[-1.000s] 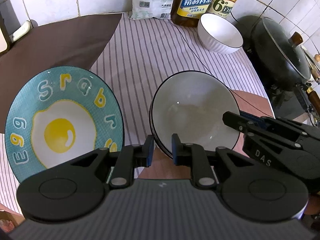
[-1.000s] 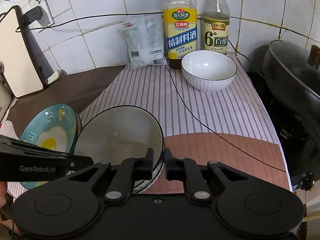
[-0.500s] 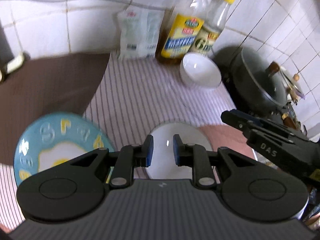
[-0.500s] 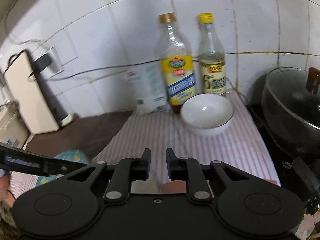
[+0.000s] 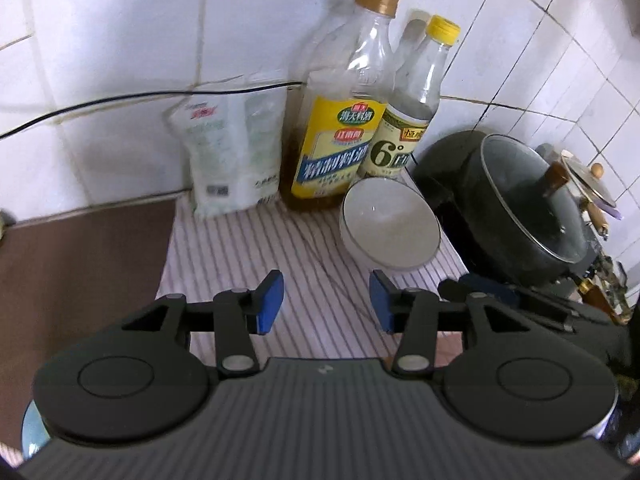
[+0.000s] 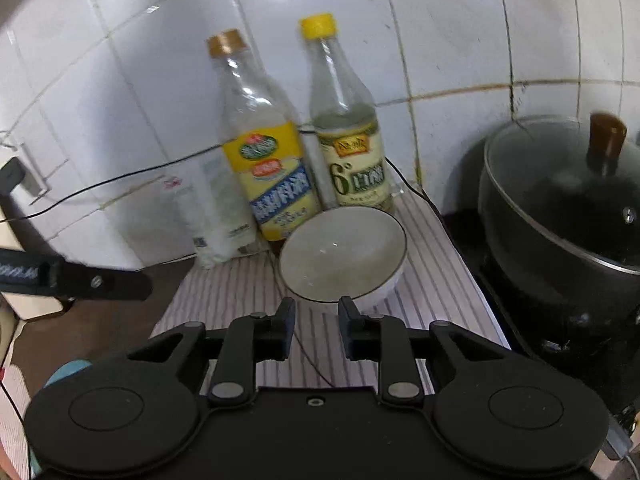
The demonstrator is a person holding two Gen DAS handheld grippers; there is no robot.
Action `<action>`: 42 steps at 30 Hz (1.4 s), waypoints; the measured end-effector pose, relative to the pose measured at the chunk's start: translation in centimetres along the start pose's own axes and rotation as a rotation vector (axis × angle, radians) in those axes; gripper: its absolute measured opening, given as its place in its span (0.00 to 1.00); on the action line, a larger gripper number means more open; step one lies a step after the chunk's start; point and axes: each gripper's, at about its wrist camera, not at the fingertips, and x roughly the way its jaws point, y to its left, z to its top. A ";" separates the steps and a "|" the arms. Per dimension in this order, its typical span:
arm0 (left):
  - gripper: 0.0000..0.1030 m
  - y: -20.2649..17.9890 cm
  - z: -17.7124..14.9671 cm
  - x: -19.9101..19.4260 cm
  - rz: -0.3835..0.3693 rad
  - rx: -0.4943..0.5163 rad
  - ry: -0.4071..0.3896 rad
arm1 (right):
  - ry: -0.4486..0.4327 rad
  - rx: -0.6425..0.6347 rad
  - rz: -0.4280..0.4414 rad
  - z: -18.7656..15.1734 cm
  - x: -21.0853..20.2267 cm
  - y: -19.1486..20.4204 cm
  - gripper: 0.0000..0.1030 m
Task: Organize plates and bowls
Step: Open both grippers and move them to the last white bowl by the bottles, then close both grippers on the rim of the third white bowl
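A white bowl with a dark rim stands on the striped cloth in front of two bottles; it also shows in the right wrist view. My left gripper is open and empty, held above the cloth short of the bowl. My right gripper is open and empty, its fingertips just in front of the bowl's near rim. A sliver of the blue egg plate shows at the lower left of the right wrist view. The stacked bowls are out of view.
Two tall sauce bottles and a white bag stand against the tiled wall. A black lidded pot sits on the stove at the right. A thin black cable crosses the cloth. A brown mat lies at the left.
Both grippers have lifted off the stacked bowls and moved forward toward the white bowl. Both have opened from nearly shut; the left now gapes wide.
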 end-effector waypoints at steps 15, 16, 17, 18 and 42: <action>0.54 -0.1 3.6 13.0 0.033 -0.010 0.095 | 0.004 0.148 -0.101 0.3 6.2 -2.4 0.41; 0.54 0.0 3.6 13.6 0.031 -0.024 0.111 | 0.009 0.156 -0.098 0.3 6.5 -2.5 0.41; 0.52 0.0 3.6 14.0 0.030 -0.033 0.120 | 0.012 0.165 -0.095 0.4 6.7 -2.6 0.41; 0.51 0.2 3.6 14.3 0.034 -0.042 0.126 | 0.014 0.173 -0.096 0.4 6.9 -2.7 0.42; 0.10 -2.5 2.4 9.9 0.023 -0.085 0.179 | 0.012 0.397 -0.025 -0.6 4.2 -1.5 0.26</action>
